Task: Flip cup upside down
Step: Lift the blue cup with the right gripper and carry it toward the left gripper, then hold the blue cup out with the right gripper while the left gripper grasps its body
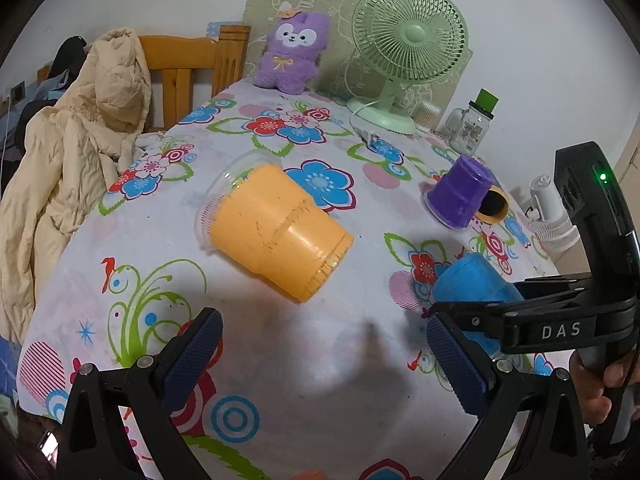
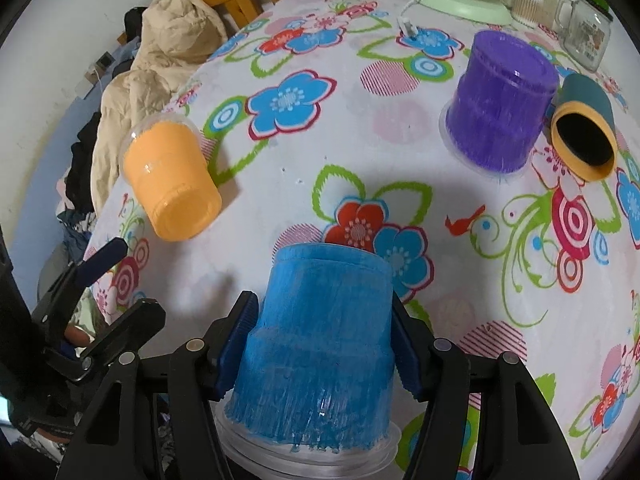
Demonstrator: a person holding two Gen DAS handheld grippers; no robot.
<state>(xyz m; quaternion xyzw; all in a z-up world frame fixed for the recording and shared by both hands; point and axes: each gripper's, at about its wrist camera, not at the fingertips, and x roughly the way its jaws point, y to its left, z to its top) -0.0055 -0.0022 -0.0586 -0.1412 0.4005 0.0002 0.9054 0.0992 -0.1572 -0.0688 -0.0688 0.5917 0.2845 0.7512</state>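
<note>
A blue cup (image 2: 320,344) sits between the pads of my right gripper (image 2: 324,340), which is shut on it; its base points away from the camera and its clear rim is nearest the lens. It also shows in the left wrist view (image 1: 472,284) behind the right gripper's arm. An orange cup (image 1: 272,228) lies on its side on the flowered tablecloth (image 1: 320,380); it also shows in the right wrist view (image 2: 172,180). My left gripper (image 1: 324,356) is open and empty, a little short of the orange cup. A purple cup (image 2: 500,104) stands upside down.
A teal and yellow cup (image 2: 584,136) lies on its side beside the purple cup. A green fan (image 1: 404,52), a purple plush toy (image 1: 292,56) and a glass jar (image 1: 472,124) stand at the table's far end. A beige jacket (image 1: 68,160) hangs on a wooden chair at left.
</note>
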